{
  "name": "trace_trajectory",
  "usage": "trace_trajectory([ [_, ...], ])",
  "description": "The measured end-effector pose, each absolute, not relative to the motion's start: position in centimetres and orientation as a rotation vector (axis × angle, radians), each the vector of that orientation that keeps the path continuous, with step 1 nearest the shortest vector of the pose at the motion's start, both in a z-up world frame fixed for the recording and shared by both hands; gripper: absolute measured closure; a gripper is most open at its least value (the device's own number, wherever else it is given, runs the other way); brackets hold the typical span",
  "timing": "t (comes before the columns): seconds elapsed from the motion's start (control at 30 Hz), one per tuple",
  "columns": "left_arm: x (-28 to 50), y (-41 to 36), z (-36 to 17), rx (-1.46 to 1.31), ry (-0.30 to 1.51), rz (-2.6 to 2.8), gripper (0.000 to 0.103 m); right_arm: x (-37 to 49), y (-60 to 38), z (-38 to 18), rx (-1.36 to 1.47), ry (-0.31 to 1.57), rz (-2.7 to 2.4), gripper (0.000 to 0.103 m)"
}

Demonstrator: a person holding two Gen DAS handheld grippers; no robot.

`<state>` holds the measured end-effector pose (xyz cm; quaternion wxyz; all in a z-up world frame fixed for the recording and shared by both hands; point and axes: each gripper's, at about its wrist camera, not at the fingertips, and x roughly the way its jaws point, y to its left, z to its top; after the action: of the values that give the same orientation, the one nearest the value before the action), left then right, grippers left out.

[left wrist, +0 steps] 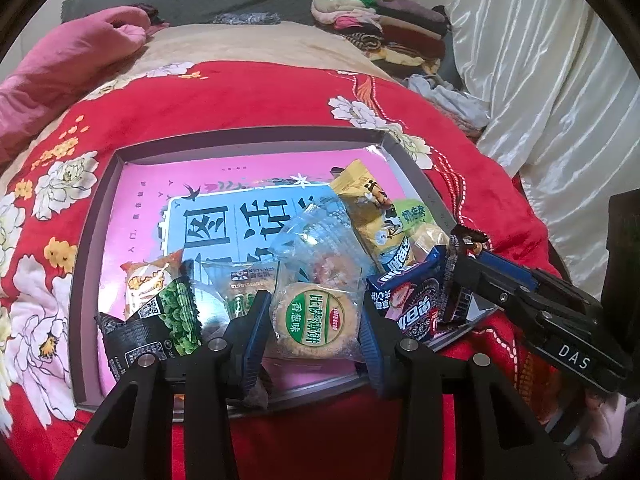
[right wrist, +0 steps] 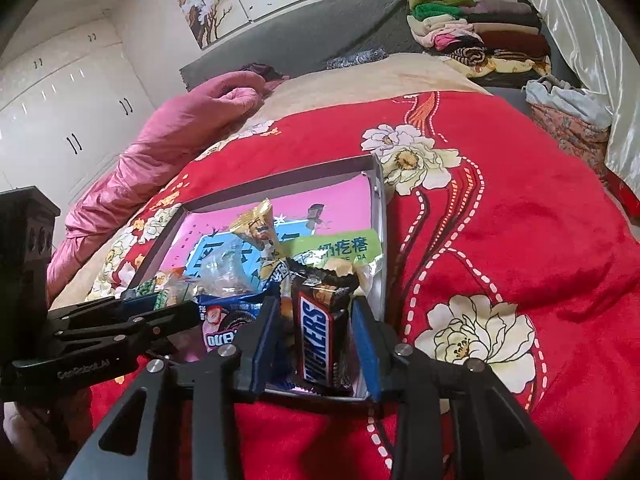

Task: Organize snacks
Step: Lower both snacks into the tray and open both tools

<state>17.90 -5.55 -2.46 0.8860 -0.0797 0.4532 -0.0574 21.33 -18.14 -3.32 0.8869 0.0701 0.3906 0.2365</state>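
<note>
A shallow grey box [left wrist: 248, 136] with a pink floor lies on the red bed cover and holds several snack packets. My left gripper [left wrist: 312, 320] stands open around a round cracker packet with a green label [left wrist: 314, 320] at the box's near edge; its pads are beside the packet, not pressing it. My right gripper [right wrist: 316, 312] is open astride a Snickers bar [right wrist: 320, 332] at the box's near right corner; in the left wrist view it [left wrist: 460, 280] reaches in from the right. A blue Oreo packet [left wrist: 404, 304] lies between the two.
Green pea packet [left wrist: 168, 320], yellow packet [left wrist: 368, 204] and light green packet [right wrist: 340, 248] also lie in the box. A pink quilt [right wrist: 168, 148] lies at the left, folded clothes [right wrist: 480, 32] at the far right, a white curtain [left wrist: 540, 80] along the right.
</note>
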Motion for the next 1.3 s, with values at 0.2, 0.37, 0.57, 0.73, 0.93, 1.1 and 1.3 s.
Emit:
trace_trajectory([
  [0.2,18.1,-6.0,-2.5,-0.168,0.948,-0.140,0.058,20.9,-18.3,-2.7,0.150,0.784,0.497,0.065],
  [0.37,18.4,-6.3,-2.5,-0.162,0.948,-0.140,0.058,20.5,-18.4,-2.2,0.155,0.759,0.504,0.059],
  [0.57,18.5,-6.0,-2.5,-0.186,0.951,-0.149,0.058,20.4,-18.0,-2.0,0.137,0.755,0.502,0.058],
  [0.73,18.5,-5.9,-2.4,-0.189,0.950,-0.146,0.054,20.3,-17.9,-1.9,0.128,0.745,0.495,0.053],
  [0.93,18.3,-5.8,-2.4,-0.189,0.949,-0.145,0.053,20.3,-17.7,-1.9,0.111,0.746,0.495,0.053],
  [1.1,18.4,-5.7,-2.3,-0.186,0.948,-0.142,0.052,20.2,-17.3,-2.1,0.088,0.750,0.495,0.053],
  [1.3,18.2,-5.3,-2.2,-0.192,0.946,-0.136,0.052,20.0,-16.6,-2.4,0.044,0.760,0.504,0.053],
])
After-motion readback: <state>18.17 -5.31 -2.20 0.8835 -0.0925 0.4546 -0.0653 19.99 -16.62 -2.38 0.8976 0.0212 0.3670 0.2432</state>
